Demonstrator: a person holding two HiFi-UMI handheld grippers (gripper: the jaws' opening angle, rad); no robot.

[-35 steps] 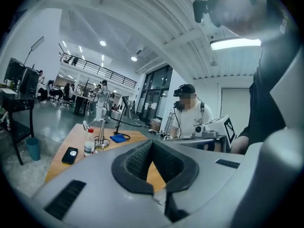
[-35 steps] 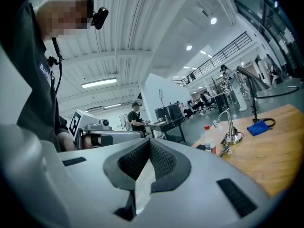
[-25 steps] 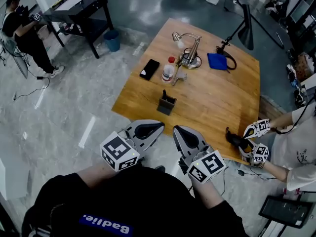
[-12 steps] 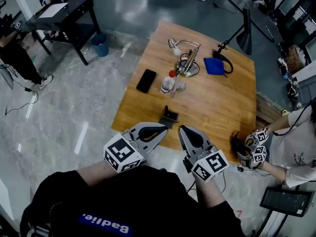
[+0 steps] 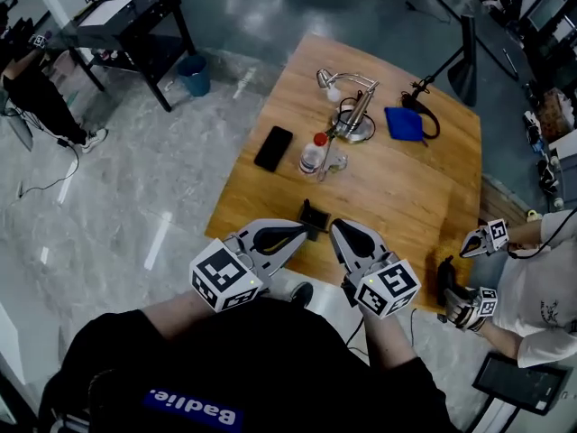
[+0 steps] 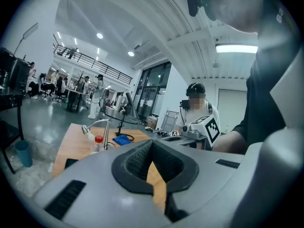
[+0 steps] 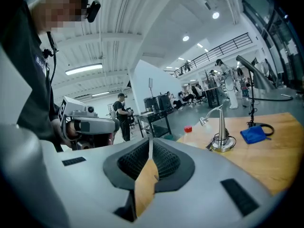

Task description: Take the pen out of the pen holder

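The pen holder (image 5: 315,213) stands on the wooden counter (image 5: 397,197) close to its near edge. In the head view it is a dark box half covered by the tips of the two tools. The pen in it is too small and dark to make out there. Both gripper views lose the holder altogether behind their own grey bodies.

The left hand-held gripper (image 5: 305,233) hangs at the holder's left side, and its tip overlaps the holder in the picture; whether it touches cannot be told. In its own view the black pads (image 6: 130,163) meet at the tip, pressed together with nothing between them. Only a strip of counter shows through the gap behind. The right hand-held gripper (image 5: 336,227) sits just beside it, at the holder's right. Its tips are all but together, just starting to open, and nothing is caught between them.

Farther across the counter are a phone (image 5: 274,148), a red-capped bottle (image 5: 312,154), a lamp (image 5: 353,106) and a blue cloth (image 5: 403,123). At the right edge a second person (image 5: 541,273), mostly cut off by the frame, holds another pair of grippers beside the counter. The wearer's dark torso fills the bottom of the head view and hides the floor beneath.
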